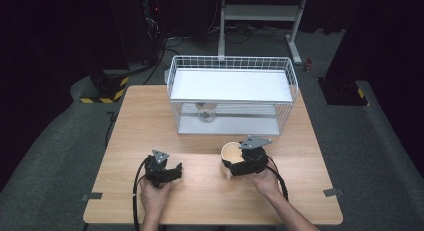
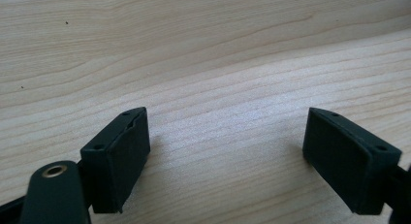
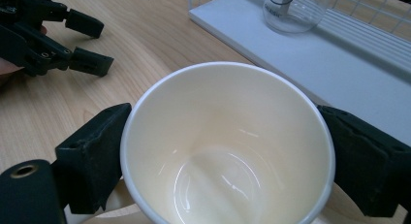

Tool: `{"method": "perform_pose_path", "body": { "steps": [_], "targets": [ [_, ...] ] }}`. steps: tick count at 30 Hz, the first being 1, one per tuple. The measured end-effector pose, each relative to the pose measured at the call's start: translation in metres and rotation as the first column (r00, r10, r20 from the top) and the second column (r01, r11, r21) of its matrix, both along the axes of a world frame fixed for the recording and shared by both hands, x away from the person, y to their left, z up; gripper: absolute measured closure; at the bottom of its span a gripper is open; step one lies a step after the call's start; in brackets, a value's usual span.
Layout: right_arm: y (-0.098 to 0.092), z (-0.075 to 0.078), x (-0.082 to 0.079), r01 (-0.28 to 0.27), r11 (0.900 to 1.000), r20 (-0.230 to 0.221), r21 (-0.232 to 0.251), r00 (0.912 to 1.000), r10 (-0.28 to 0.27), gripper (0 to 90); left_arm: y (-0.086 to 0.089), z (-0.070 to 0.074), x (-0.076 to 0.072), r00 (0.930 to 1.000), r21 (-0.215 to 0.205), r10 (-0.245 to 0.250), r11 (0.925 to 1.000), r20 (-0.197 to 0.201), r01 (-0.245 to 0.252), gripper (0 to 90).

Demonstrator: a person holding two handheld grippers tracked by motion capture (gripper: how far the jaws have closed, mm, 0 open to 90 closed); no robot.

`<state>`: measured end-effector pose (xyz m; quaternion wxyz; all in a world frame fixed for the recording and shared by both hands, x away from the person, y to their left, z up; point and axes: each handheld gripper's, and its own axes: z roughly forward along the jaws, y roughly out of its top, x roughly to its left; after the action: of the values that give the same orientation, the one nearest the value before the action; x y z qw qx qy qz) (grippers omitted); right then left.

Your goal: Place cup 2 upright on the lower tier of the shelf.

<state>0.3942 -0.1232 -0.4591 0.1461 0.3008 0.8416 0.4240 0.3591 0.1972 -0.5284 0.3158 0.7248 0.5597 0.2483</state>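
Two hand-held grippers work at a wooden table (image 1: 150,121). Right gripper (image 3: 228,151) stands with its jaws on either side of a cream cup (image 3: 228,141), pads pressed against the outer wall just below the rim; the cup stands upright and empty near the table's middle, just in front of a white wire rack (image 1: 232,93). Left gripper (image 2: 228,151) rests idle near the table's front left, jaws apart over bare wood with nothing between them. Step in hand, by judgement: the cup is grasped and ready to be carried, probably toward the rack, where a clear glass (image 3: 291,8) already stands on the lower shelf. Next move calls for a level lift, clearing the shelf edge and keeping away from the glass. Right hand (image 1: 265,183) sits behind its gripper, forearm entering from the table's near edge.
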Motion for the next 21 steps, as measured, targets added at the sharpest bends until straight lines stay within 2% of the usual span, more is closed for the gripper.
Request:
{"method": "perform_pose_path", "body": {
  "steps": [10,21],
  "targets": [
    [-0.011,0.0,0.008,0.03,0.999,-0.022,0.021,0.9993,-0.029,9.6,0.0,0.0,0.0,1.0,0.0,0.001,1.0,0.001,-0.001,17.9],
    [-0.021,0.009,0.016,0.058,0.998,-0.013,0.016,0.9982,-0.058,9.6,0.0,0.0,0.0,1.0,0.0,0.001,1.0,0.001,-0.001,18.0]
  ]
}}
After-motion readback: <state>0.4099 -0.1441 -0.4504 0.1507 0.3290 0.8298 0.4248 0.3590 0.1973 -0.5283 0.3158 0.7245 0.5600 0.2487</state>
